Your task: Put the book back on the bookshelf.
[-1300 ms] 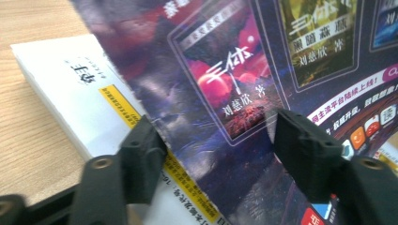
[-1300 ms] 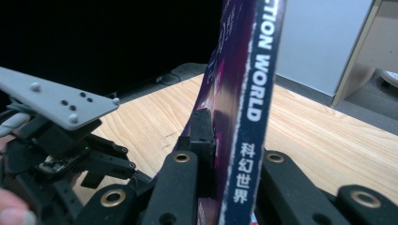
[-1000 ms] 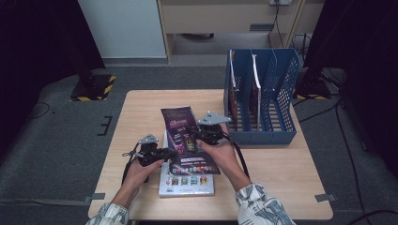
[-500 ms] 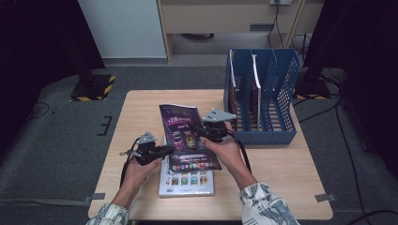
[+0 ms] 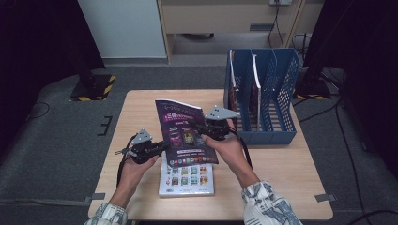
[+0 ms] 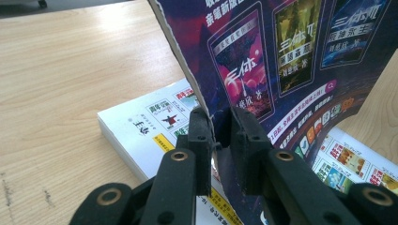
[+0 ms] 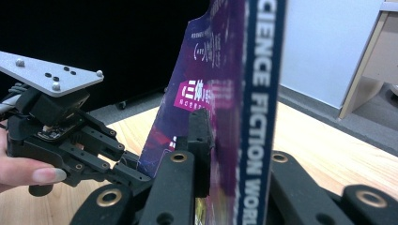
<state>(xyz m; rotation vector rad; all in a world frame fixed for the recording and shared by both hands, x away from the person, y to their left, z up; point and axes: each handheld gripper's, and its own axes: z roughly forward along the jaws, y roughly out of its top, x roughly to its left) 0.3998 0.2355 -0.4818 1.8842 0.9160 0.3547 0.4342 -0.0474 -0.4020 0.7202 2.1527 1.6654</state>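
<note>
I have the purple magazine (image 5: 184,133) off the worktop (image 5: 141,105) and held between both grippers, tilted so its cover faces up and toward me. My left gripper (image 5: 162,146) has just been closing, and in the left gripper view its fingers (image 6: 201,140) now pinch the magazine's lower left edge, with the cover curling up and away above them. I take it there because a thin, floppy magazine sags when held by one side alone. My right gripper (image 5: 206,130) clamps the opposite edge: in the right gripper view the spine stands upright between the fingers (image 7: 201,136), with the lettering blurred by nearness. Holding at two opposite edges keeps the sheet taut, which I judge is what I need to turn it upright.

Under the lifted magazine, a white book (image 5: 187,179) lies flat on the worktop near my side, partly covered from above. The blue file rack (image 5: 277,89) stands at the right rear of the worktop, with two magazines already upright in its left slots and the others free. That looks like the destination, so I keep the spine on the right-hand side, nearest the rack.
</note>
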